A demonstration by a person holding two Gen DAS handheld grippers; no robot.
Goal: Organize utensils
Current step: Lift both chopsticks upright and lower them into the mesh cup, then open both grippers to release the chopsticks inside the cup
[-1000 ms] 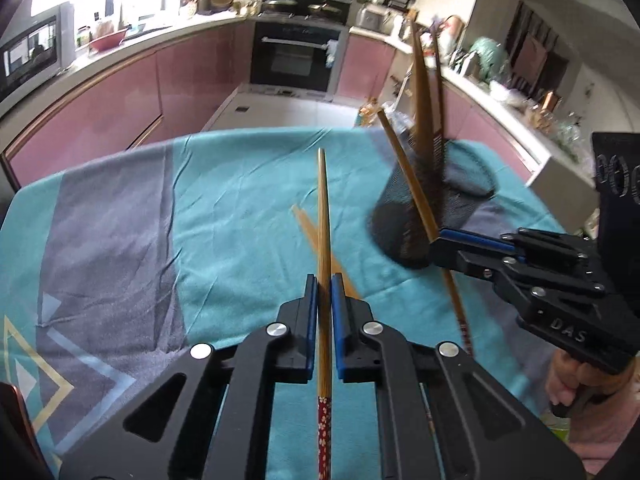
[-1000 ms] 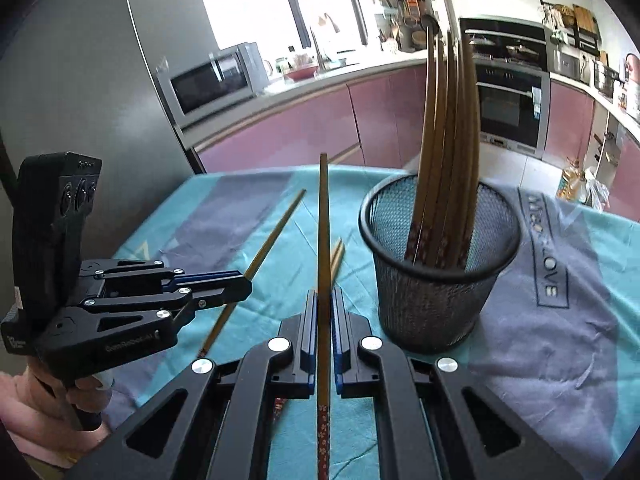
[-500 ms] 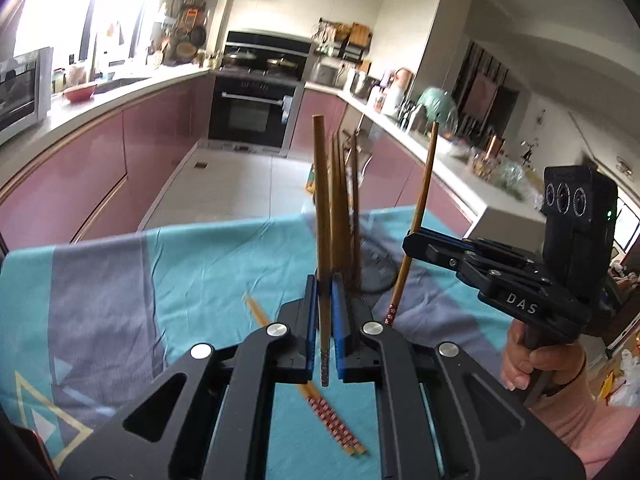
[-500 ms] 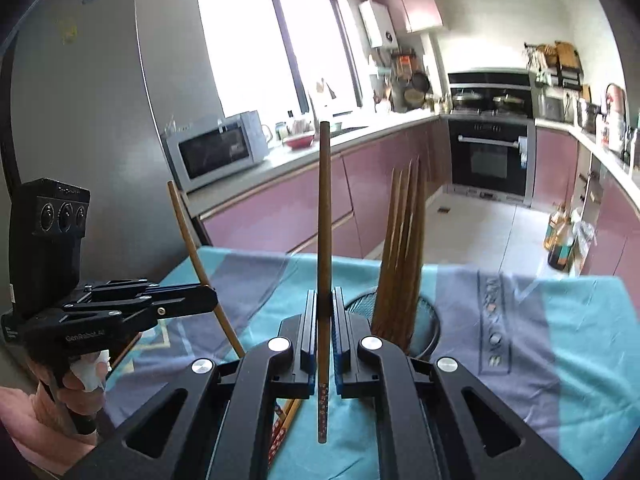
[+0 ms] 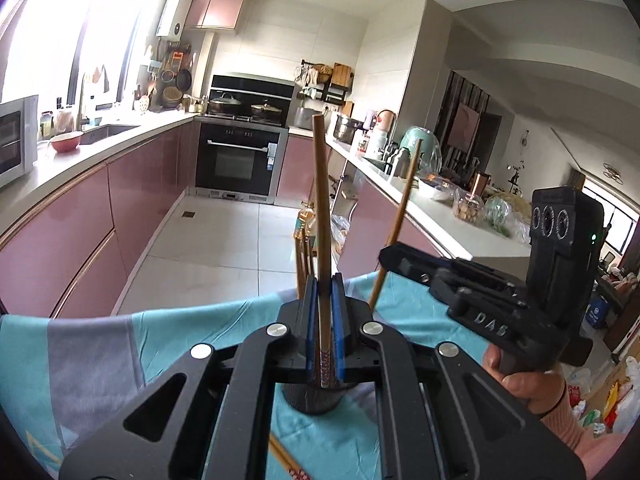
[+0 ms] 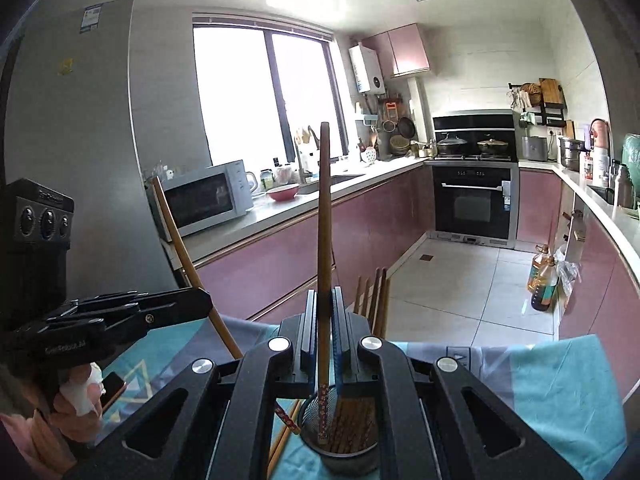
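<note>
My left gripper (image 5: 323, 300) is shut on a wooden chopstick (image 5: 321, 216), held upright over the black mesh holder (image 5: 316, 398). My right gripper (image 6: 323, 312) is shut on another chopstick (image 6: 324, 220), upright, its patterned lower end inside the mesh holder (image 6: 340, 446) among several chopsticks (image 6: 356, 426). Each gripper shows in the other's view: the right gripper (image 5: 390, 254) to the right, the left gripper (image 6: 202, 306) to the left, each with its chopstick. Two chopsticks (image 5: 286, 462) lie on the teal cloth (image 5: 168, 344) in front of the holder.
The table with the teal and grey cloth (image 6: 560, 368) stands in a kitchen with pink cabinets (image 5: 80, 216), an oven (image 5: 240, 160) and a microwave (image 6: 204, 200). A dark phone-like object (image 6: 112, 390) lies on the cloth at the left.
Both grippers have lifted and tilted their chopsticks upright and moved over the mesh holder. The right chopstick's lower end has gone down into the holder.
</note>
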